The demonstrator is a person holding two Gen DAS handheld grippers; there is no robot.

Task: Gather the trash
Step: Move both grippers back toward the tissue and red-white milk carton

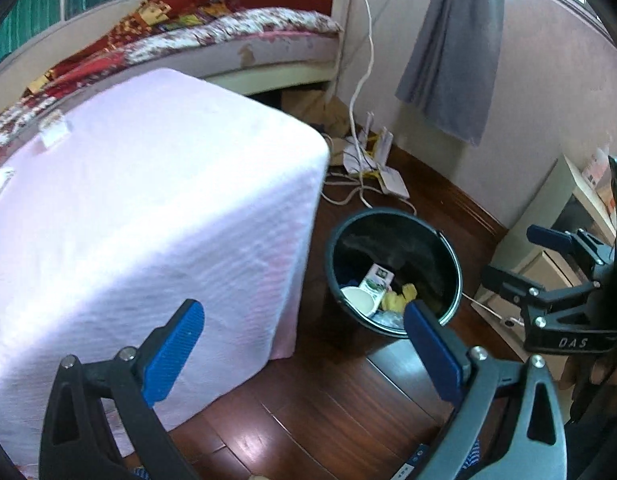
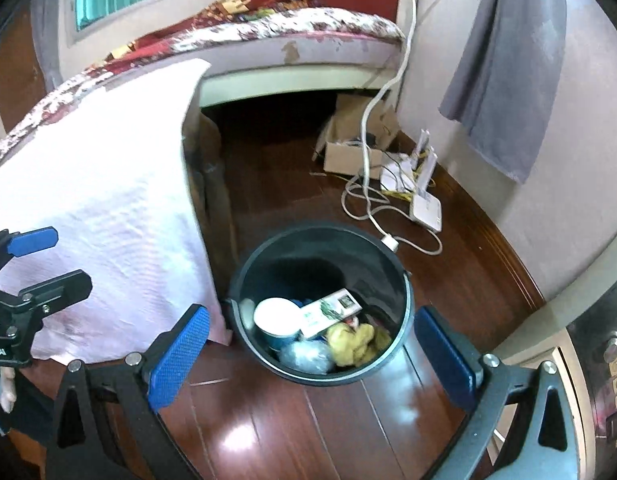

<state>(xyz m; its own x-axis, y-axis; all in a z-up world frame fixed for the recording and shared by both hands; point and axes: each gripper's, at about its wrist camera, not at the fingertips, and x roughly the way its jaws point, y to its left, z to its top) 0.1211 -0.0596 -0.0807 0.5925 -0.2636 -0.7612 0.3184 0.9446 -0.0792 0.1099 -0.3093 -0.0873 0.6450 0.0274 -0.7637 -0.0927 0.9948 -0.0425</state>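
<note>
Both grippers were spread wide and held nothing: the left gripper (image 1: 304, 354) hung over the floor (image 1: 332, 412) between the table (image 1: 148, 208) and the bin (image 1: 392, 276), and the right gripper (image 2: 312, 354) hung above the bin's near rim. The bin stood upright on the floor just beside the cloth-covered table, its mouth facing up. Inside lay a white cup (image 2: 277, 320), a small carton (image 2: 330, 313), a yellow wad (image 2: 358, 342) and a clear plastic wad (image 2: 306, 356). Judging by that, most of the collecting looked done. Two small white scraps (image 1: 54, 132) still lay on the tabletop; whether they counted as trash could not be told. The carton lay flat, its long axis running from near left to far right in the right wrist view; the cup lay tipped with its mouth toward the camera.
</note>
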